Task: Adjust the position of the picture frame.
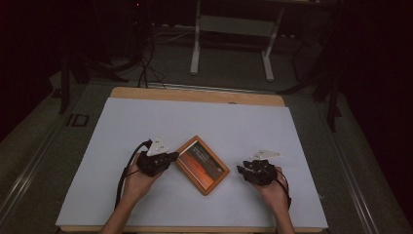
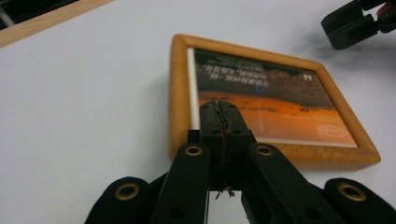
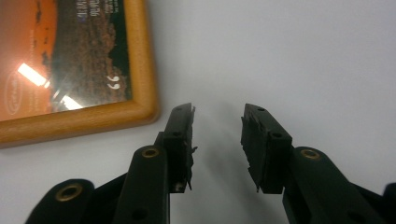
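The small white print on the framed picture [image 2: 268, 98] is too blurred to read.

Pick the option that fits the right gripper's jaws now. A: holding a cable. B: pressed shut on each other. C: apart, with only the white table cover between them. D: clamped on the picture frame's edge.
C: in the right gripper view the right gripper has a clear gap between its jaws, showing only the white table cover; the picture frame lies off to the side, untouched.

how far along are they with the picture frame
Early on, it seems. The wooden picture frame lies flat, face up, on the white table cover, in no grip. In hand: the left gripper is shut on nothing, over the frame's near edge; the right gripper stands open beside the frame's corner, apart from it. Any grasp or lift is left.
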Demonstrator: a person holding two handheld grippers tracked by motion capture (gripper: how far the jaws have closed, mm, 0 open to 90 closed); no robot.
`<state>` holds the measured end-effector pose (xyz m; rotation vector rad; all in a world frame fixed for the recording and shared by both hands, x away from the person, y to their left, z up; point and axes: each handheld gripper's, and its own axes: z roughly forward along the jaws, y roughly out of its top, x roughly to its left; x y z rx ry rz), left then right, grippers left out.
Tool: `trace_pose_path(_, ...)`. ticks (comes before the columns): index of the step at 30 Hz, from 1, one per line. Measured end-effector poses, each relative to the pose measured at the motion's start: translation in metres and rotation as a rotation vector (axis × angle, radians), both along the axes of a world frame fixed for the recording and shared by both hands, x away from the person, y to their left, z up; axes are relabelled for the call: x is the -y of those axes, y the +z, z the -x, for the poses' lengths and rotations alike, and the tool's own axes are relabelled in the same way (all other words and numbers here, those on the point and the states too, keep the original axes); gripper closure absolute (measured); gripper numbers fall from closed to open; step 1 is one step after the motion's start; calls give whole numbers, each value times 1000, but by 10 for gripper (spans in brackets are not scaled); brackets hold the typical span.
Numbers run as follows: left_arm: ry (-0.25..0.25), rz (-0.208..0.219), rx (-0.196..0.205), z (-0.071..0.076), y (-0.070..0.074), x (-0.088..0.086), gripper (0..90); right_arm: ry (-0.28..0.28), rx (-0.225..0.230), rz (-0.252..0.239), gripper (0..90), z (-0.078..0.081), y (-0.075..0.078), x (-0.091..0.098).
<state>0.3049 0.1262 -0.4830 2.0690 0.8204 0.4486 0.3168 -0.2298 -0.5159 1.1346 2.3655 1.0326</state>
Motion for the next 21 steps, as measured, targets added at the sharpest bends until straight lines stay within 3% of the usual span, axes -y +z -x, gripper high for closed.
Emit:
trace_pose_path(10,-9,-83,-21,-13,-11,16,900,35,-10,7,661,2,1,-6)
trace_pose_path(21,-17,-75,-28,-14,-13,16,900,83,-10,22,663,6,2,-13)
